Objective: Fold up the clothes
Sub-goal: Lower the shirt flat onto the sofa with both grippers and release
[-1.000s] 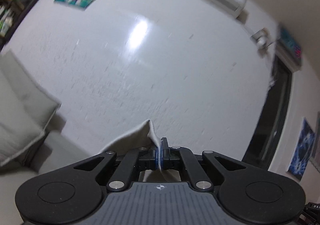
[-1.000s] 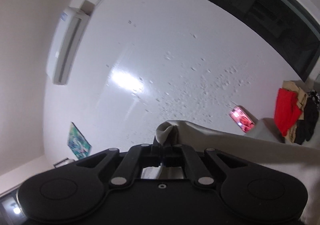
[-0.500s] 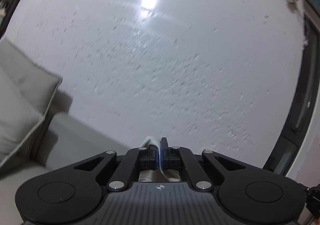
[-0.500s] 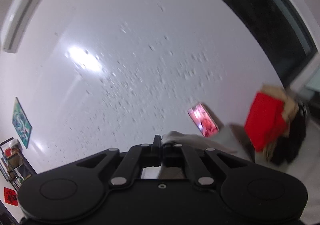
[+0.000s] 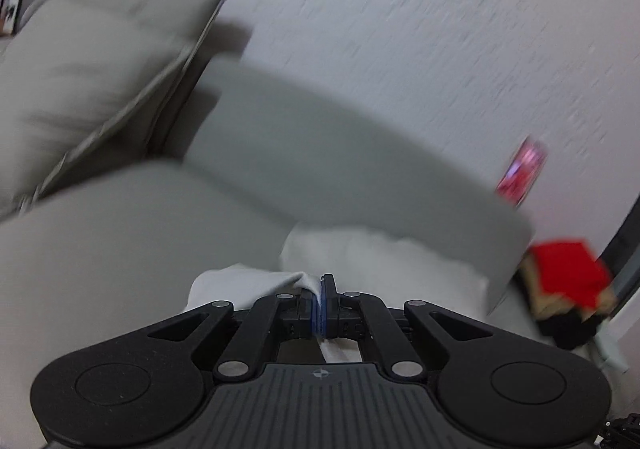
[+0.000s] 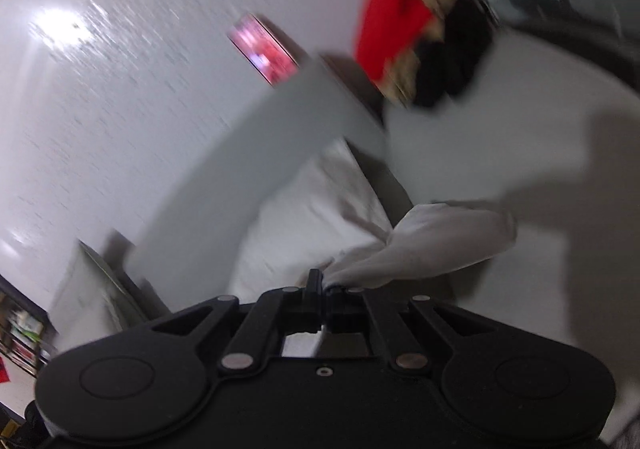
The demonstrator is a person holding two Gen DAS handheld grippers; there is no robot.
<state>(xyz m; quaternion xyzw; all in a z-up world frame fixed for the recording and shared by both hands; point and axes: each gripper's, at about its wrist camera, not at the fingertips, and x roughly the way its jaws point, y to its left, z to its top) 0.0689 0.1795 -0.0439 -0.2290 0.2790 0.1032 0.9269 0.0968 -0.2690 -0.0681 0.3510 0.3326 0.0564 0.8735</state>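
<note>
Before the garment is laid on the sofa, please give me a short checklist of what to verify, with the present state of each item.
1. Left gripper shut on the white garment: ok.
2. Right gripper shut on the same garment: ok.
3. Sofa seat ahead free of other things: ok where visible.
4. Pile of red and dark clothes lies apart from the landing area: ok.
5. Garment hangs flat, without twist, between the grippers: cannot tell, the pictures are blurred.
</note>
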